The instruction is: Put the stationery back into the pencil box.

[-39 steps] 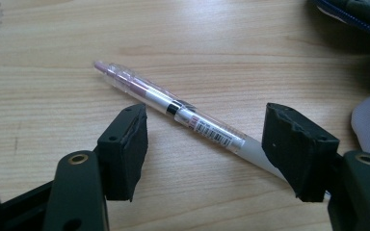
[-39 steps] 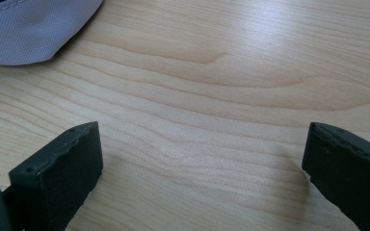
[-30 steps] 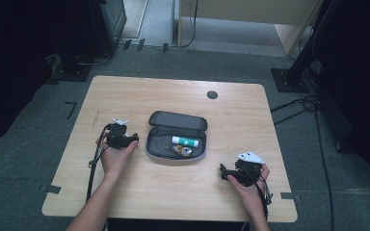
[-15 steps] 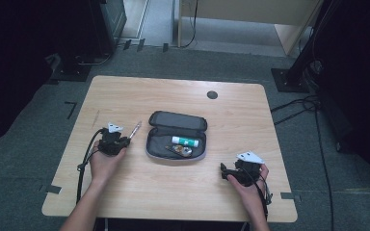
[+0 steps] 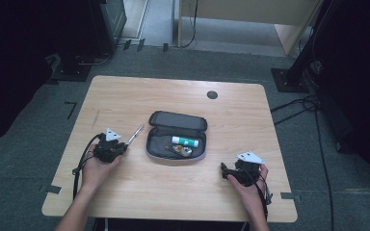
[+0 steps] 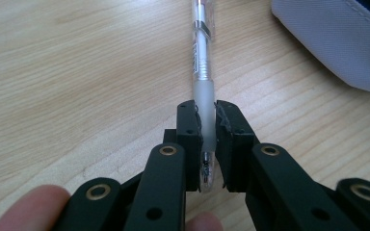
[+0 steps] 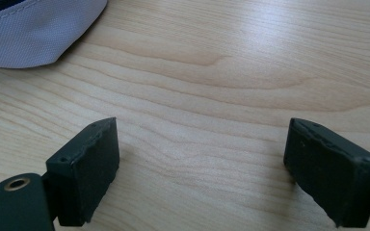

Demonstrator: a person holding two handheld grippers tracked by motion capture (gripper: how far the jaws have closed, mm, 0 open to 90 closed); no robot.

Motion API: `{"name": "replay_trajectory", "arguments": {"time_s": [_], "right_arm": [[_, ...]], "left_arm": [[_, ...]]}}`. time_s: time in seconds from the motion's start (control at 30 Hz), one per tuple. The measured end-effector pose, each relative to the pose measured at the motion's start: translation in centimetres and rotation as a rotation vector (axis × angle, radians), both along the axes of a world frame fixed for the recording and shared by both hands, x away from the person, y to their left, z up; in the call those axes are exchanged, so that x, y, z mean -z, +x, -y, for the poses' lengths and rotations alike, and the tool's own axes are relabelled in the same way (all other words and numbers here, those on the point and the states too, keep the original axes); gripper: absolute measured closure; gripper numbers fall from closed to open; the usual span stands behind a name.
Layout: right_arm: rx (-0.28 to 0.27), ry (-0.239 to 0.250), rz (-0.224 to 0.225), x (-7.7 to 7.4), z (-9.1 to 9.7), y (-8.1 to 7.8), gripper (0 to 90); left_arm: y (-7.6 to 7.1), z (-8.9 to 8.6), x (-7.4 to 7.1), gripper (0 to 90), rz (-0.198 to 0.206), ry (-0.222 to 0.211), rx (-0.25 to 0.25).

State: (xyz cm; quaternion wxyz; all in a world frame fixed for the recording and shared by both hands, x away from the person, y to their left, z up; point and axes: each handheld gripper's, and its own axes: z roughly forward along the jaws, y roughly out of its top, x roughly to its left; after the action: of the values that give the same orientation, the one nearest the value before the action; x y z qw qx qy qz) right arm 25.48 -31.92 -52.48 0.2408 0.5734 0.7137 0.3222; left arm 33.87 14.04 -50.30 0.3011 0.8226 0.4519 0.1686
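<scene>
So the left hand-held gripper (image 6: 208, 139) is clamped on the tip end of a clear pen (image 6: 201, 62), on the tabletop (image 5: 125, 96) just left of the open pencil case (image 5: 176, 132). The pen's long axis runs straight out from the jaws, its far end pointing up and to the right in the high view. The right hand-held gripper (image 7: 200, 168) has been easing inward but is wide apart with nothing between.

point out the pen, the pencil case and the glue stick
pen (image 6: 203, 72), left gripper view, on its clear barrel
pencil case (image 5: 177, 120), high view, on its open dark lid
glue stick (image 5: 185, 141), high view, on the middle of its white body
</scene>
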Motion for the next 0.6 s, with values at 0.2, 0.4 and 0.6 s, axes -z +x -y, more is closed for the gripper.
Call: {"name": "replay_trajectory", "arguments": {"time_s": [0.2,0.4,0.6], "right_arm": [[0.002,0.001,0.001,0.0,0.0,0.0,12.3],[0.003,0.001,0.001,0.0,0.0,0.0,12.4],[0.008,0.0,0.0,0.0,0.0,0.0,12.6]], "left_arm": [[-0.6,-1.1,-0.5,82.3,0.008,-0.047,0.021],[-1.4,-0.9,-2.7,82.2,0.059,-0.095,0.094],[-1.6,1.2,-4.4,82.2,0.097,-0.117,0.192]]}}
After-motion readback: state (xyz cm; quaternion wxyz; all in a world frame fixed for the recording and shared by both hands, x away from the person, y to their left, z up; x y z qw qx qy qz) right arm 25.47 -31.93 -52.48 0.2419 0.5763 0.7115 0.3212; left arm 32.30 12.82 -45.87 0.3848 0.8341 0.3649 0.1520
